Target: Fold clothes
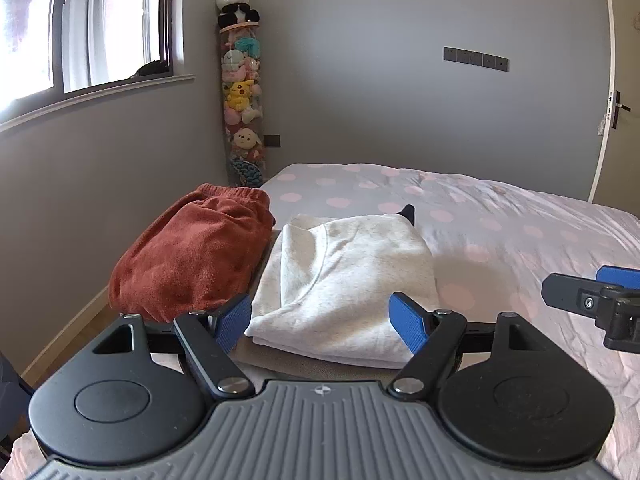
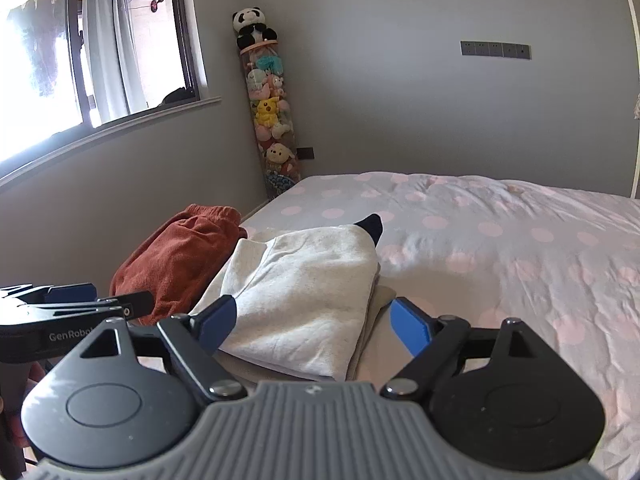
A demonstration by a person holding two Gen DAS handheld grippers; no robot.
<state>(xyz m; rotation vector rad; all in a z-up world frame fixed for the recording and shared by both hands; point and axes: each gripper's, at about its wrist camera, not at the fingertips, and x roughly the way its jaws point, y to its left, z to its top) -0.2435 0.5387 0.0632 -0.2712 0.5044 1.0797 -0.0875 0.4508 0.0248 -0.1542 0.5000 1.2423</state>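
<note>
Both grippers released on my end. Left gripper [image 1: 322,322]: blue fingers [image 1: 408,320] spread wide, nothing between the pads, hanging above the near edge of the folded light-grey sweatshirt [image 1: 344,280]. Right gripper [image 2: 316,322]: same state, fingers [image 2: 410,326] apart and empty, the sweatshirt [image 2: 304,296] showing in the gap but no pad pressing on it. No earlier picture here, so I report only the released state. Landmark is the sweatshirt: it lies folded flat on the bed [image 1: 500,220], near the bed's left edge, on top of another flat beige layer whose edge shows under its near and right sides [image 2: 382,300]. A dark navy bit of fabric [image 2: 372,226] sticks out from behind the sweatshirt's far end; can't tell what it belongs to. Just left of the sweatshirt, touching or nearly so, sits a rust-red fleece garment [image 1: 196,252], bundled, elastic waistband at its far end. Right of the sweatshirt the bed cover is bare, pale with pink dots. In the left wrist view the right gripper pokes in at the right edge [image 1: 592,300], well right of the sweatshirt; in the right wrist view the left gripper shows at the left edge [image 2: 72,308], in front of the rust garment. Beyond the sweatshirt, in the room corner, a clear tube of plush toys [image 1: 242,100] with a panda [image 1: 236,6] on top; window [image 1: 80,28] on the left wall.
</note>
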